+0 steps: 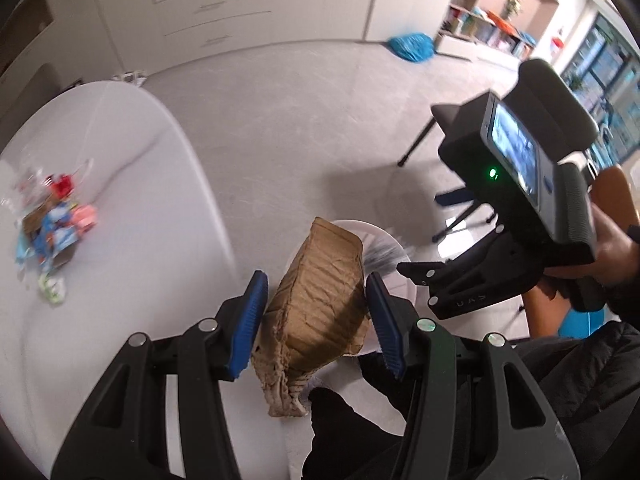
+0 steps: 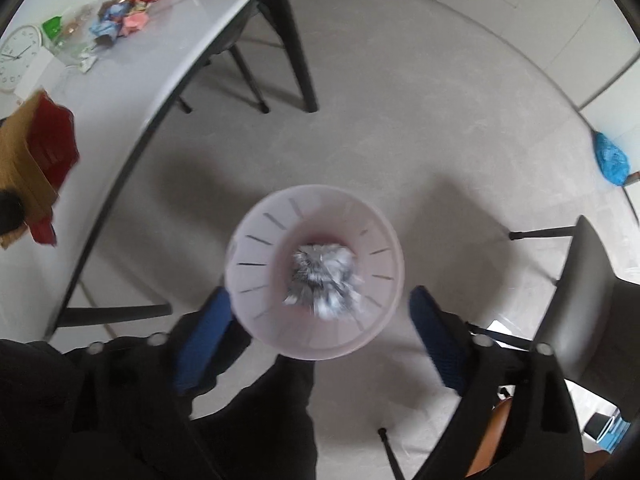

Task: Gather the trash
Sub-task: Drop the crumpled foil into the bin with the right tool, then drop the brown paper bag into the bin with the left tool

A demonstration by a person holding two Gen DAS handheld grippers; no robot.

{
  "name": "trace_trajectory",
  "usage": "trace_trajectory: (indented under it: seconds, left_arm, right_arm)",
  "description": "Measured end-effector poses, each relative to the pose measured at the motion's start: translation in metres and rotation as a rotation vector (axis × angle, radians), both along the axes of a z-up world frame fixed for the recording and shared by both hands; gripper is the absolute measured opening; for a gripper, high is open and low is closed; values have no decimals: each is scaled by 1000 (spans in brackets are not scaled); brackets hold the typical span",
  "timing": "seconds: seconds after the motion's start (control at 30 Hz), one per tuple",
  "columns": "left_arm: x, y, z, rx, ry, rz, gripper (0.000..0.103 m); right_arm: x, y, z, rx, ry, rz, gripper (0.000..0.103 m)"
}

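Your left gripper (image 1: 316,312) is clamped on a crumpled brown cardboard piece (image 1: 320,300), with both blue pads pressing its sides. Your right gripper (image 2: 320,328) has its jaws wide apart and holds nothing; it hangs straight over the pale bin (image 2: 280,344), where a grey crumpled wad (image 2: 324,276) is blurred inside.

In the left wrist view the bin (image 1: 396,280) shows only partly, behind the cardboard at about 1 o'clock. Carry the cardboard fully over the rim before you open, I think, because it is bulky and could catch on the edge and tip the light bin. Move the right gripper aside first, as it seems to occupy the same space above the opening.

More trash waits in a colourful wrapper pile (image 2: 120,20) on the white table (image 2: 168,60), at 10 o'clock in the right wrist view. A chair (image 2: 580,300) stands at 3 o'clock and the table legs at 12 o'clock, near your path.
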State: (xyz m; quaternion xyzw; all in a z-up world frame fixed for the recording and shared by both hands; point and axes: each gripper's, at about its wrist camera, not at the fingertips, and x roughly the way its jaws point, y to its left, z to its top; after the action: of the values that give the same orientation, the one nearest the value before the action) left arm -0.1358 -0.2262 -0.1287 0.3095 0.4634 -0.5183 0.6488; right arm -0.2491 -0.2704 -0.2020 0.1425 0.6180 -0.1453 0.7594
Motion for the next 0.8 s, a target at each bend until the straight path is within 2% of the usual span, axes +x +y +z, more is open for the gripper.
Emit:
trace_trajectory:
  seconds: [0.23, 0.27, 0.33, 0.43, 0.53, 0.8]
  left_arm:
    - [-20, -26, -14, 29, 14, -59, 52]
    - [-23, -28, -15, 31, 19, -68, 55]
    - [-28, -33, -18, 39, 14, -79, 74]
    - [-36, -36, -15, 39, -12, -84, 91]
    - [-39, -34, -8, 27, -48, -69, 95]
    - [-19, -24, 8, -6, -62, 10, 95]
  right_arm:
    - [-32, -36, 24, -26, -26, -110, 100]
    - [-37, -36, 28, -30, -31, -124, 100]
    - [-46, -43, 36, -39, -46, -153, 100]
    - [-51, -52, 42, -46, -62, -177, 100]
    - [-55, -56, 48, -54, -80, -185, 100]
    - [-50, -53, 62, -61, -121, -173, 100]
